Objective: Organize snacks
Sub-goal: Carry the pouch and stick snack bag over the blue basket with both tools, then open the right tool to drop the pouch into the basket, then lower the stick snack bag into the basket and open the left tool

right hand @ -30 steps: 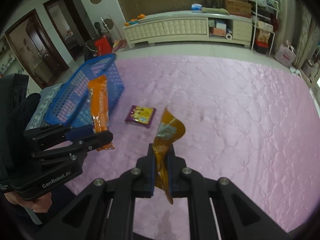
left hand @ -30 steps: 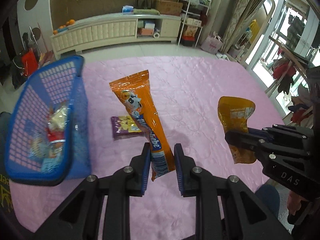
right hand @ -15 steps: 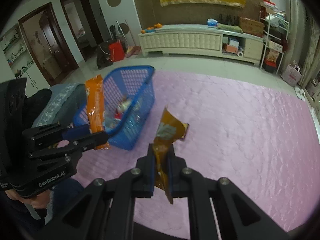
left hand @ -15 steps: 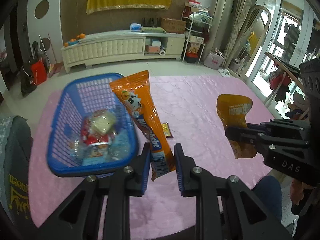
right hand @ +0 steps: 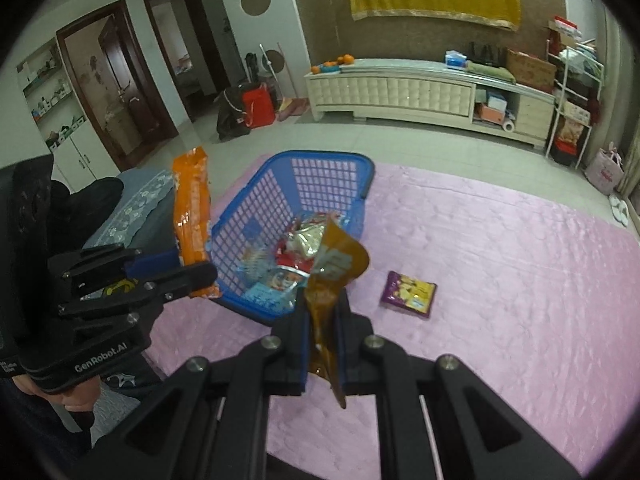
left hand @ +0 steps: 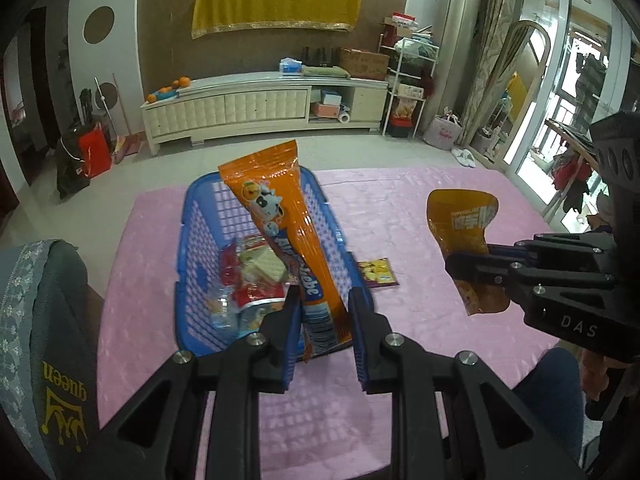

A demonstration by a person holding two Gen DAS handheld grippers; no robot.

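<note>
My left gripper [left hand: 324,320] is shut on the lower end of a long orange snack packet [left hand: 280,224] and holds it upright over the near end of the blue basket [left hand: 196,216]. My right gripper [right hand: 322,332] is shut on an amber snack pouch [right hand: 336,268], held above the pink cloth just right of the basket [right hand: 320,172]. The basket holds several wrapped snacks [left hand: 256,276]. A small purple and yellow packet [right hand: 408,292] lies flat on the cloth to the basket's right; it also shows in the left wrist view [left hand: 378,274].
The pink quilted cloth [right hand: 500,280] covers the table. A grey cushion with a gold crown print [left hand: 44,320] sits at the table's left edge. A white sideboard [left hand: 248,108] stands across the tiled floor behind.
Both grippers have swung left towards the basket with their packets held. The basket has come from the left edge to straight ahead of the left gripper.
</note>
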